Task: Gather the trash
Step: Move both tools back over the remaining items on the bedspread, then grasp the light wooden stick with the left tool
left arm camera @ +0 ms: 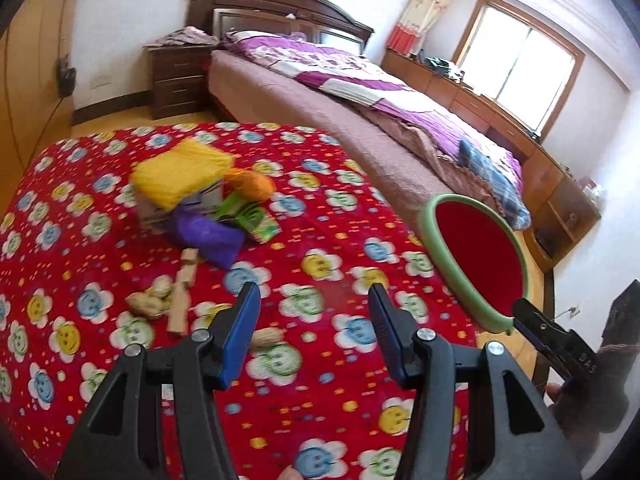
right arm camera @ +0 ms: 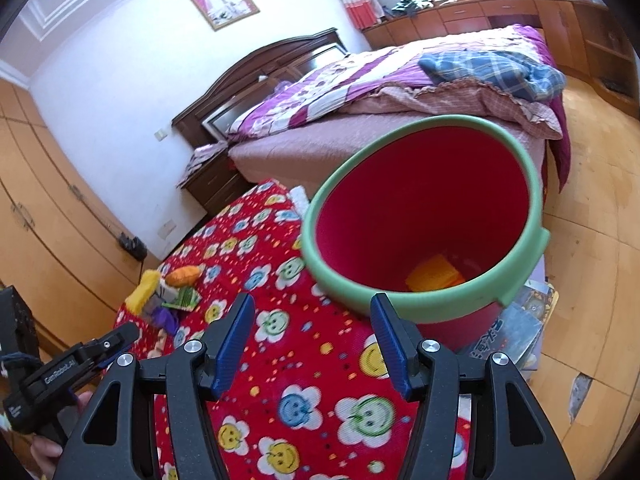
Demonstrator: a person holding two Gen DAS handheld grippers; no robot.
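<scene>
Both my tools were empty. The left tool (left arm camera: 314, 304) stood about half open over the red flowered cloth of the worktop (left arm camera: 80, 208), nothing between its blue pads. The right tool (right arm camera: 312, 316) was spread much the same, also holding nothing, and pointed toward the bin.

Nearest my left tool lay a peanut shell (left arm camera: 264, 338), just beside the left pad. A little farther left sat a small cluster of peanut shells (left arm camera: 150, 298) touching a pale wooden stick (left arm camera: 182, 296) that ran away from me. Beyond those, near the middle of the worktop, was the main heap: a purple wrapper (left arm camera: 210, 238), a green packet (left arm camera: 254, 220), an orange wrapper (left arm camera: 250, 184) and a yellow sponge-like block (left arm camera: 182, 176) resting on a small carton. All of it was untouched by either tool.

To the right, at the worktop's edge, stood the red bin with the green rim (right arm camera: 320, 268). Looking into it from my right side, I could see a yellow piece (right arm camera: 434, 278) at the bottom, so I judged the collecting had begun but was barely under way. Most of the trash was left on the cloth: the shells, the stick and the whole heap.
</scene>
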